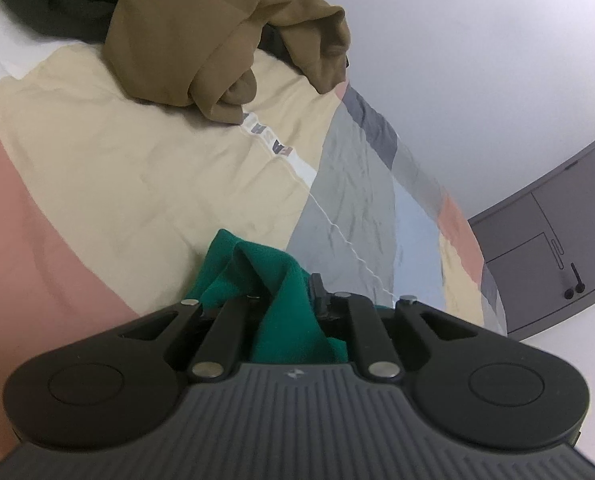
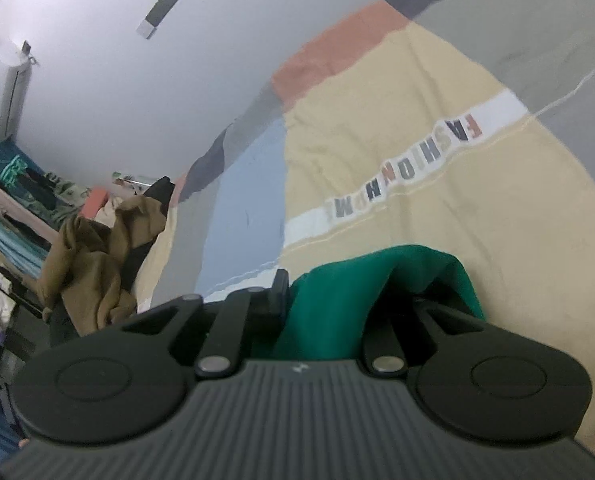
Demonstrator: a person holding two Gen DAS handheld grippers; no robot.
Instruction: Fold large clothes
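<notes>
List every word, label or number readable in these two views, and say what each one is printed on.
"FASHION HOME": coloured letters on the white stripe of the patchwork bedcover, upside down in the right wrist view.
"FASH": the same print in the left wrist view, the rest hidden under the brown garment.
Nothing else is legible.

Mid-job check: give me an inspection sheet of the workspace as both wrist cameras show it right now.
Surface: bed cover in colour blocks of beige, pink, grey and blue, with a white strip of printed letters; lightly wrinkled.
Job's things: green garment, bunched, held at both grippers.
Clutter: brown garment heaped at the bed's far edge, with dark clothing beside it.
Grippers: left gripper shut on the green garment; right gripper shut on it too.
Cables: nothing seen.
Surroundings: white wall; grey cabinet in the left view; piled textiles and a white appliance at the left edge of the right view.
</notes>
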